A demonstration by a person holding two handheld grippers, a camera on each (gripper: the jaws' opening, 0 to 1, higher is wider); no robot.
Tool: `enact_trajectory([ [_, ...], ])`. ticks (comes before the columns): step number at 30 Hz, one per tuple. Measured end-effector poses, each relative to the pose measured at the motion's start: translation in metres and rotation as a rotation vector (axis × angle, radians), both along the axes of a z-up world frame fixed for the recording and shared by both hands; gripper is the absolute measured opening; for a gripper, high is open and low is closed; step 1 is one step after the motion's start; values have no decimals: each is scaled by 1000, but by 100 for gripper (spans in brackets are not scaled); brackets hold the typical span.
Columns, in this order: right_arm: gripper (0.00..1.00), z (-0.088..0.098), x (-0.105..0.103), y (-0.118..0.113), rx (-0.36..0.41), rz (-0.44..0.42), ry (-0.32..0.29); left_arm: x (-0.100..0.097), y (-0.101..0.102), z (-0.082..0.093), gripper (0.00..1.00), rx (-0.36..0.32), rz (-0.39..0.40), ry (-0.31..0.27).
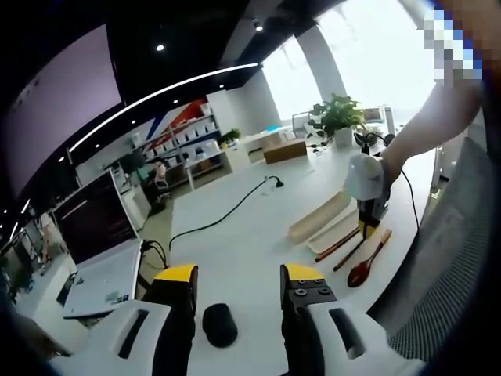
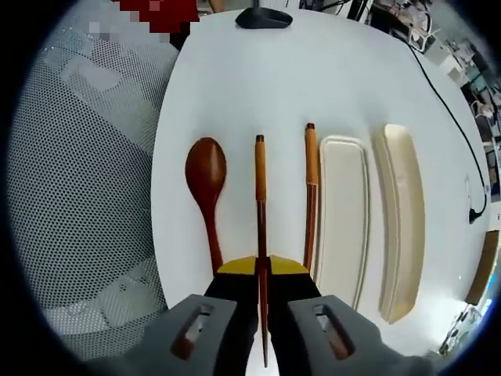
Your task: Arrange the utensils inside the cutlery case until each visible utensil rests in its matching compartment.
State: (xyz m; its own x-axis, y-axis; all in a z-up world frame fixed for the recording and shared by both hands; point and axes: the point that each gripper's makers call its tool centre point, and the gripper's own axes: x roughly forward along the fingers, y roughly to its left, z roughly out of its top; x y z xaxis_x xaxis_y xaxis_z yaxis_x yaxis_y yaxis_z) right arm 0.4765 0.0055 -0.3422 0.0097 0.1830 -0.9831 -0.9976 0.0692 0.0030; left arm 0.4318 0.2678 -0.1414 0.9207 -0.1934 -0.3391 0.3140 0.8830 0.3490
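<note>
Right gripper [image 2: 261, 268]: jaws pressed together on a chopstick [image 2: 261, 211], pinching its thin dark end; the orange handle end points away across the table [image 2: 329, 70].
Left gripper [image 1: 239, 276]: jaws spread wide, holding nothing, raised above the table with a black mouse [image 1: 220, 324] lying below the gap between them.
Second chopstick [image 2: 311, 196]: flat on the table, parallel to the pinched one and just beside the case.
Spoon [image 2: 207, 192]: on the table at the far side of the pinched chopstick from the case, bowl pointing away from the gripper.
Case [image 2: 342, 219]: a long, shallow cream tray lying parallel to the utensils (nothing rests in it).
Lid [image 2: 405, 211]: a second cream piece alongside the case, on the side away from the utensils, also holding nothing.
Left gripper view: the right gripper [image 1: 368, 205] in a person's hand, its tips down at the row of utensils near the table edge; an open laptop [image 1: 98, 251] sits at the other end of the table.
Beyond the table: a black cable [image 1: 227, 213] trailing over the top, a potted plant [image 1: 338, 117] and shelving behind.
</note>
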Motion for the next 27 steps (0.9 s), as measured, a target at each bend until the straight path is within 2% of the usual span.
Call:
enact_trajectory([
  [6,0,6,4,-1,3,8,-10,0,0,0,43,1,2,-1],
  [16,0,-19,-4,-6,-48,9,31,0,0,0,43,0,4,0],
  [27,0,-20,0,-7,-62,-8,37,0,1,0,43,-1,6,2],
])
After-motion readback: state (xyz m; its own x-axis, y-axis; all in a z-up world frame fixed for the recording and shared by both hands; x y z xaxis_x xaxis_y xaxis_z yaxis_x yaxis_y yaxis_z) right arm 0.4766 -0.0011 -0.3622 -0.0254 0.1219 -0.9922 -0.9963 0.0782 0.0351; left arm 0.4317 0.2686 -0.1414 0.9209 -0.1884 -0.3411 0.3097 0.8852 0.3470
